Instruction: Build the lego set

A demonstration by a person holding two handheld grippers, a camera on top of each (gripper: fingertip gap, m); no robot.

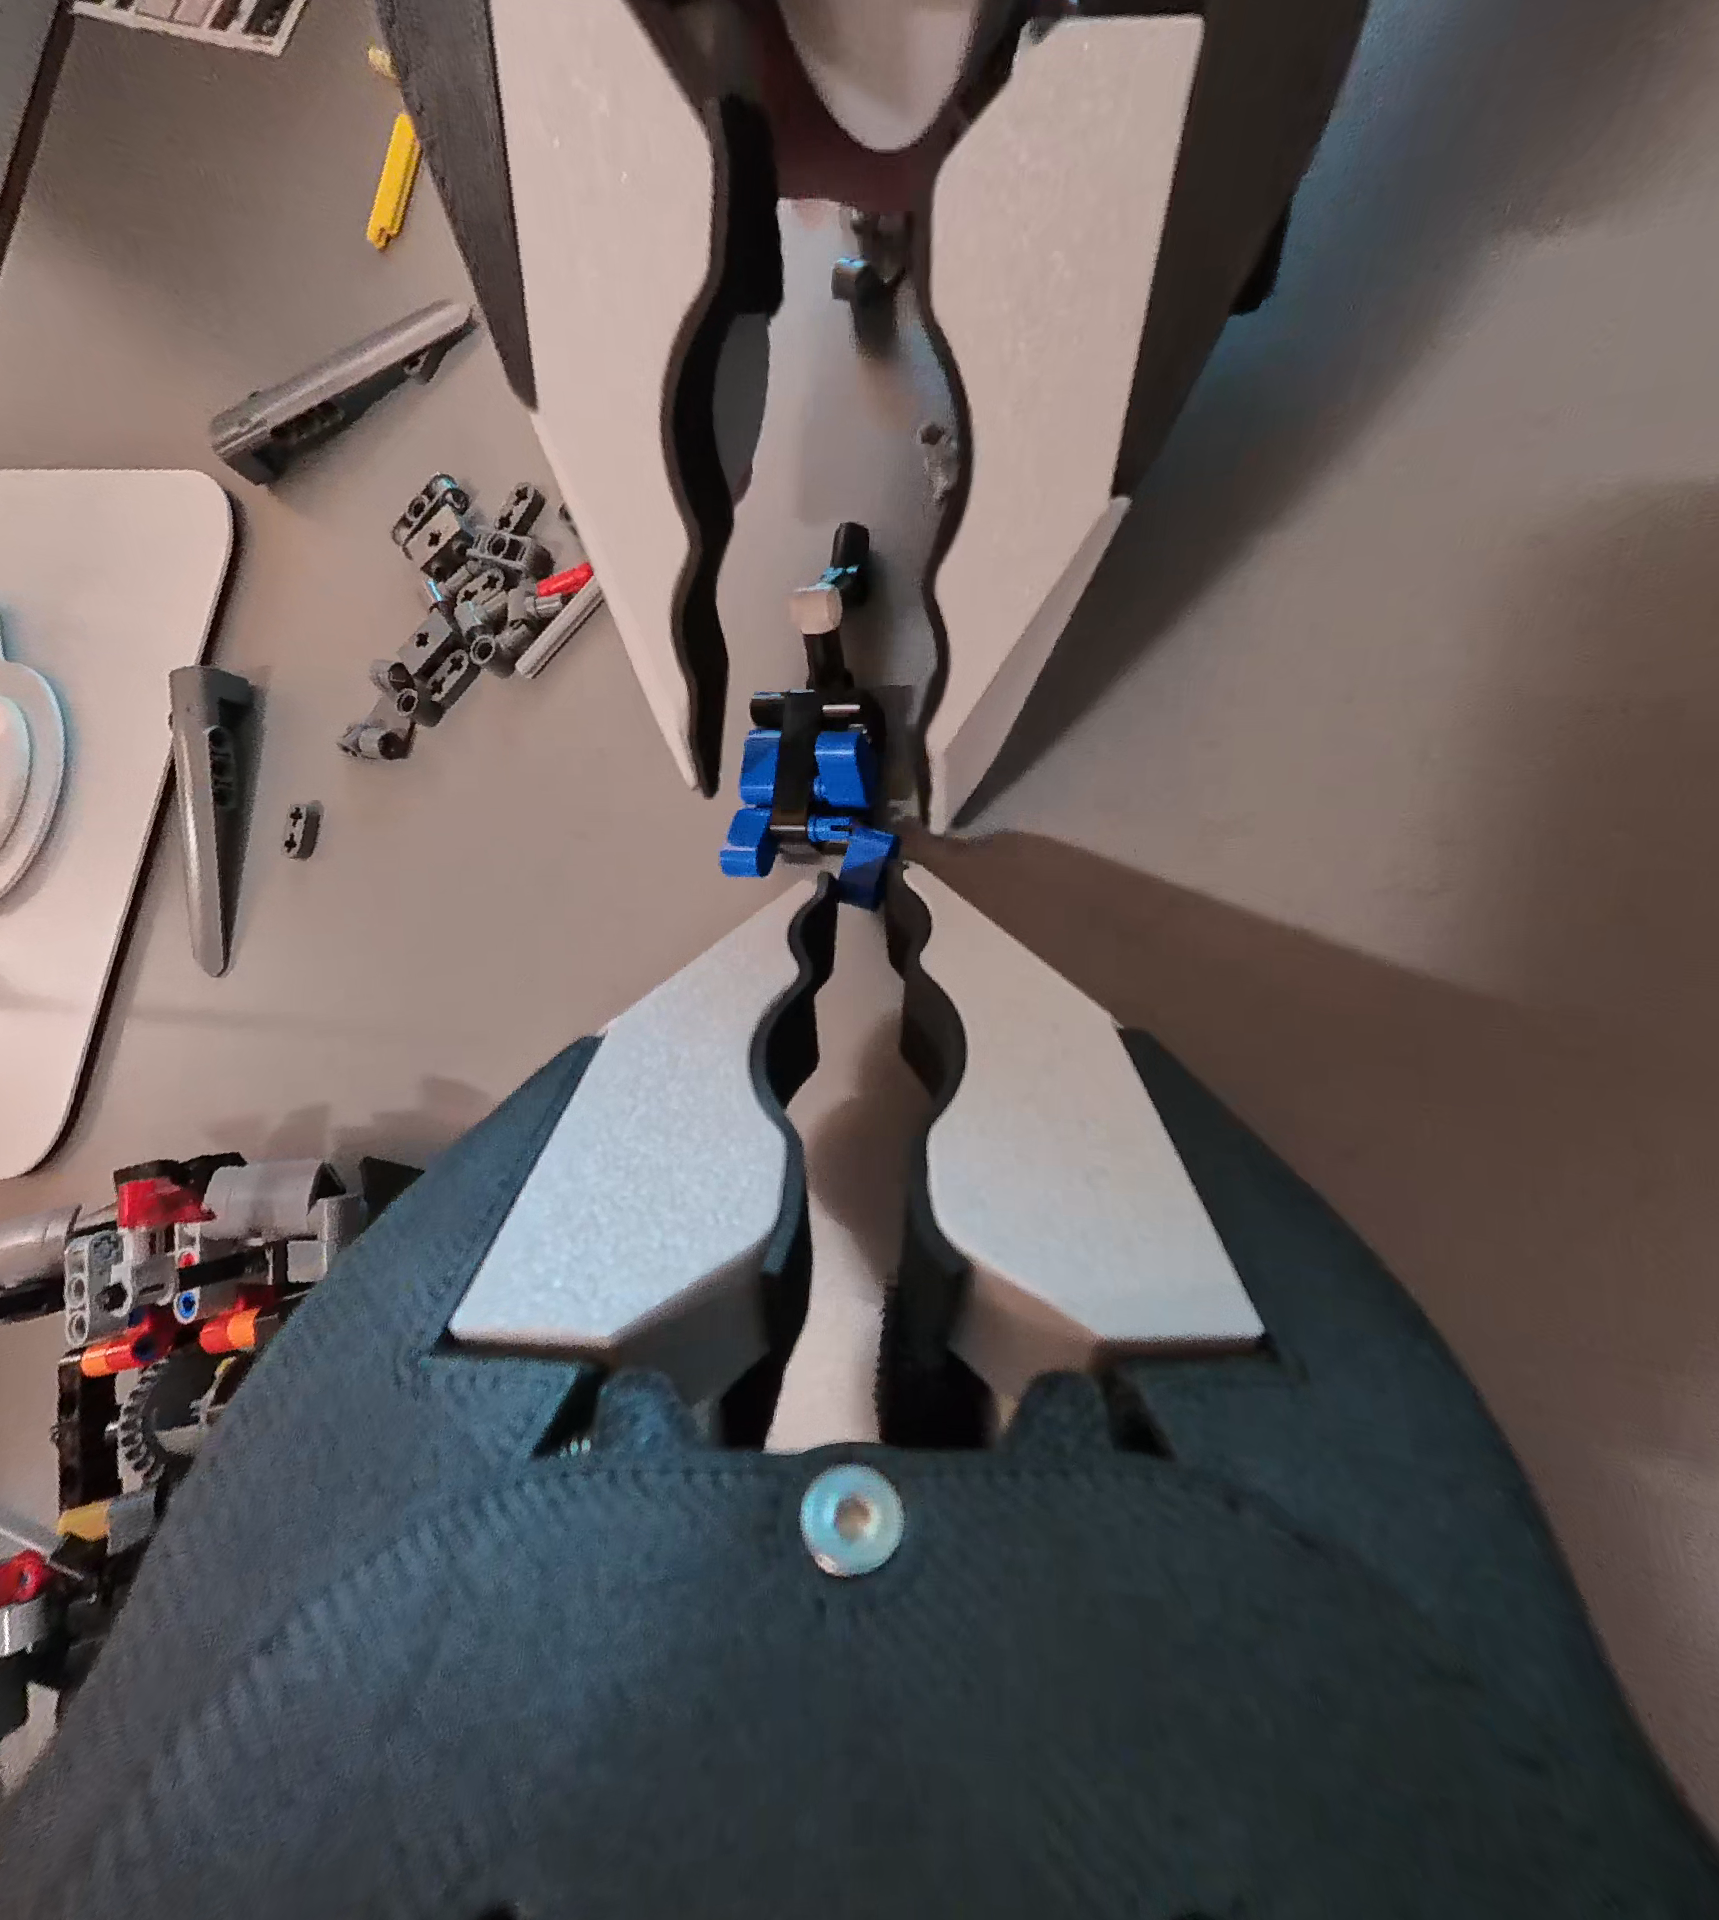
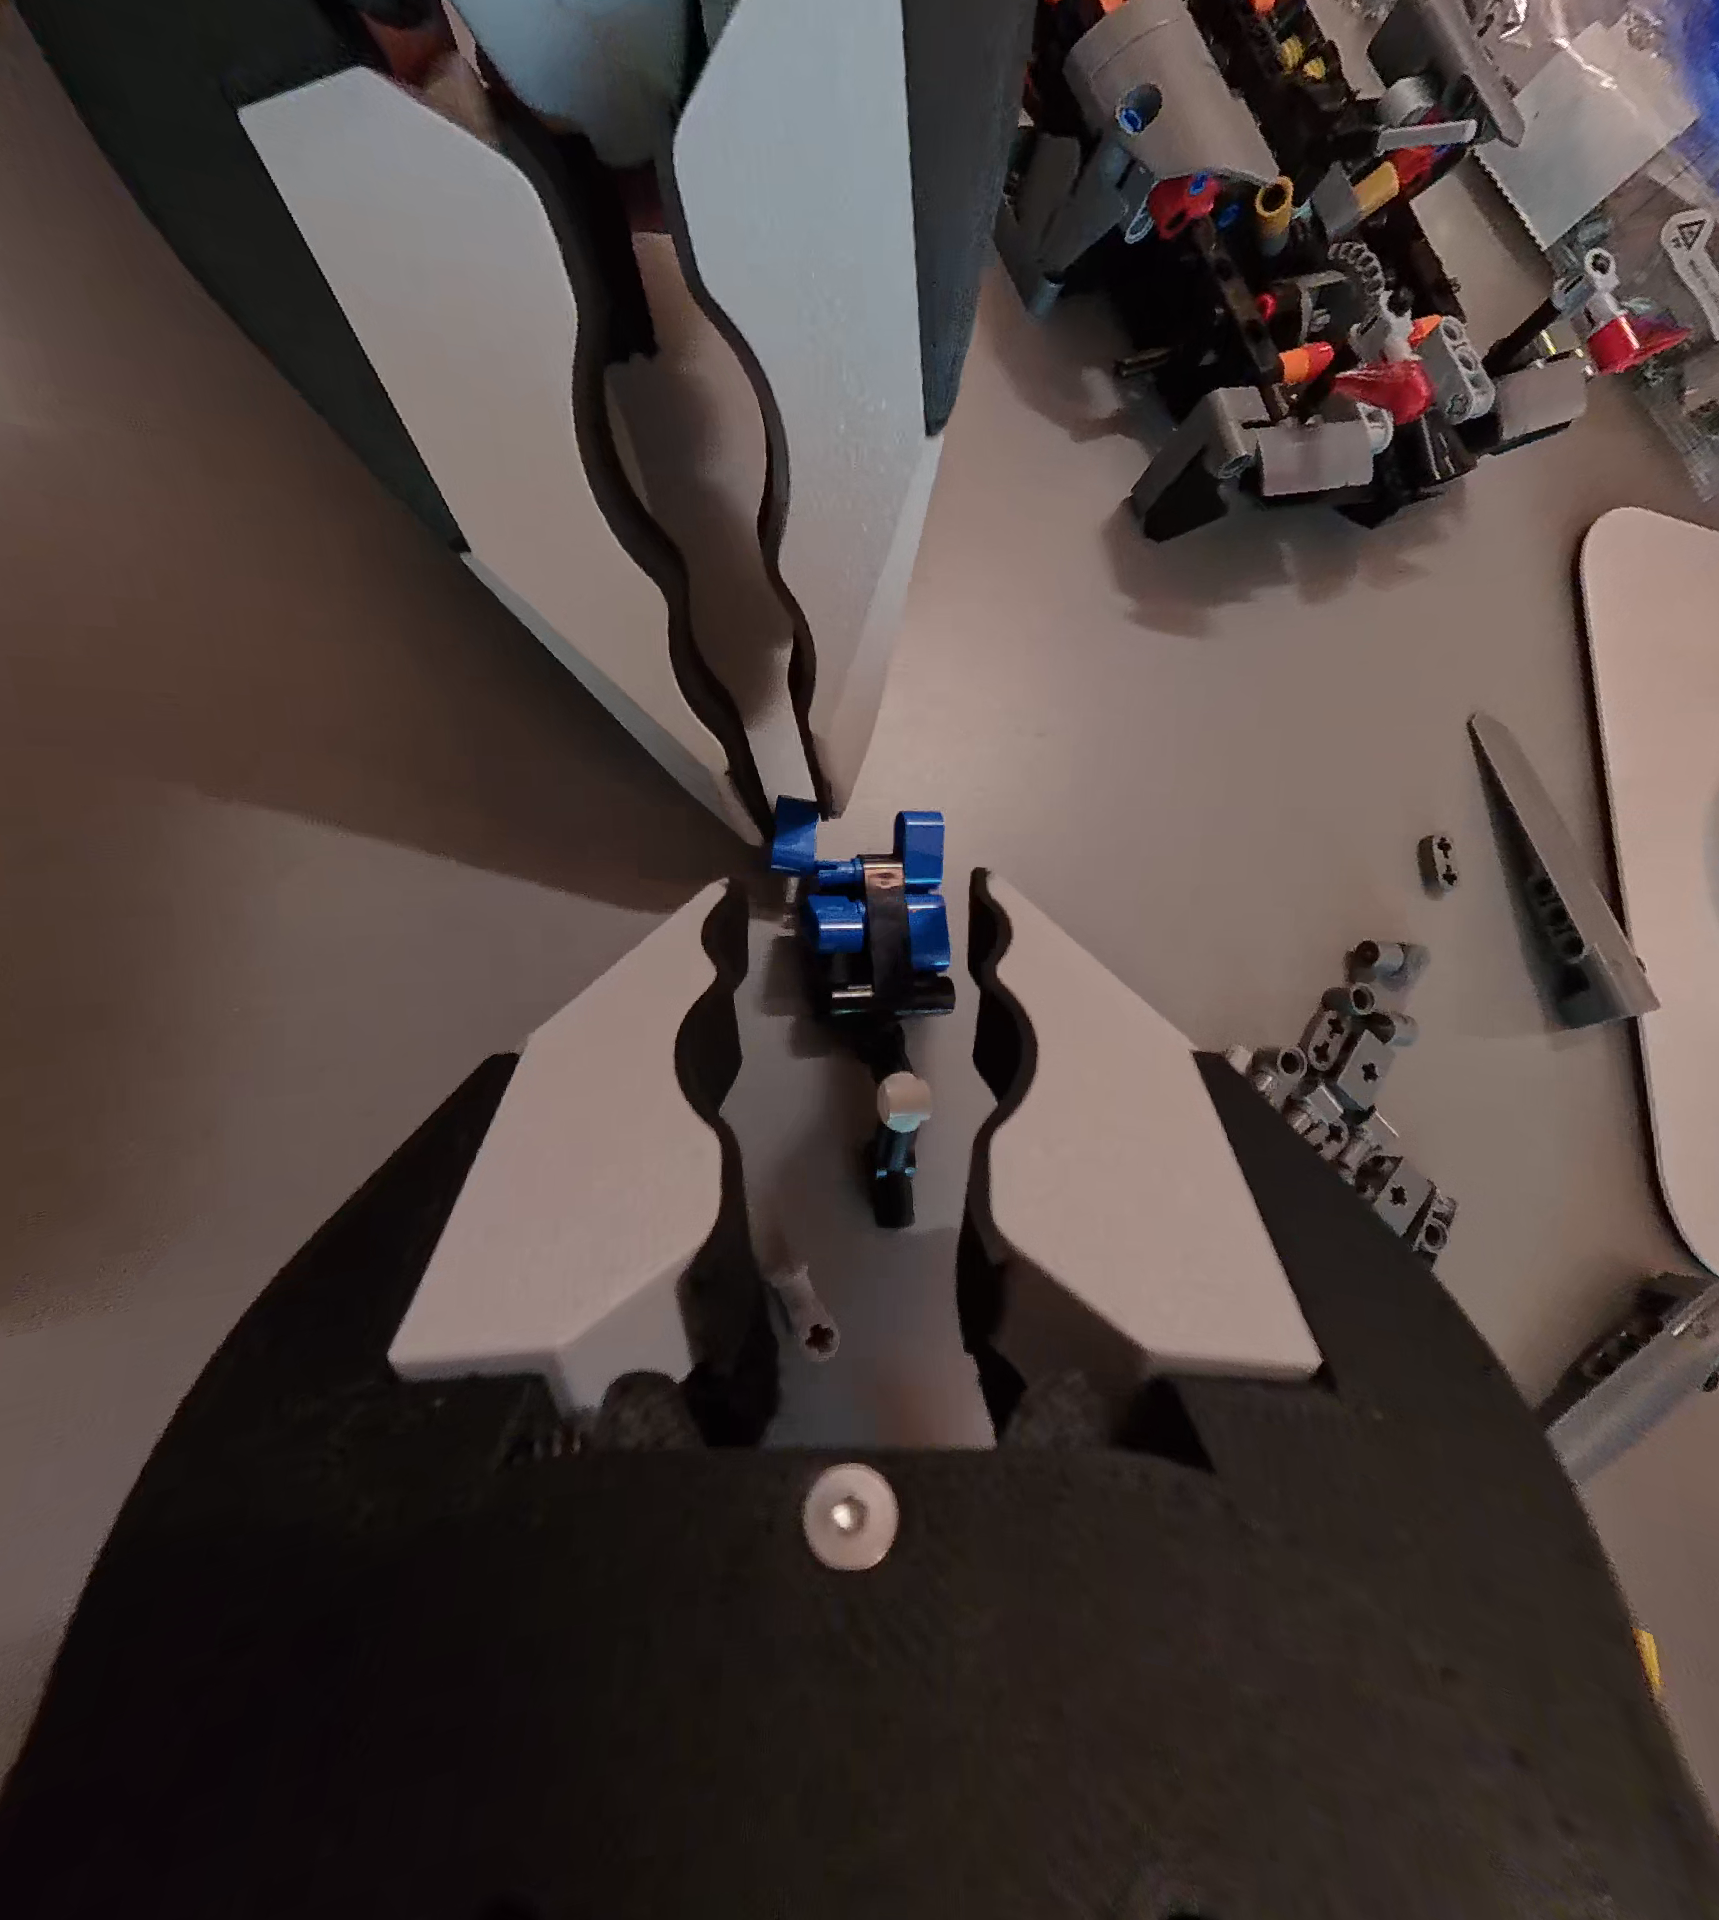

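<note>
your left claw [image 1: 860, 894] is nearly pressed together, its tips pinching one blue lug at the end of the small blue-and-black brick assembly [image 1: 808, 790]; from the right wrist view the same lug [image 2: 795, 836] sits between those tips. the assembly lies low over the grey bench [image 2: 1146, 727], its black stalk with a pale grey knob [image 2: 904, 1099] trailing toward your right claw; whether it rests on the bench or is lifted clear, i cannot tell.

your right claw [image 2: 850, 904] is spread, a finger either side of the assembly's blue body with a visible gap on both sides, so it grips nothing.

off to the side lie a heap of small grey connectors [image 1: 465, 603], a long grey tapered panel [image 1: 211, 810], a yellow bar [image 1: 393, 182], a loose grey pin [image 2: 805, 1311] and a larger part-built model [image 2: 1302, 312]. the small assembly stands well apart from that model, unjoined.
</note>
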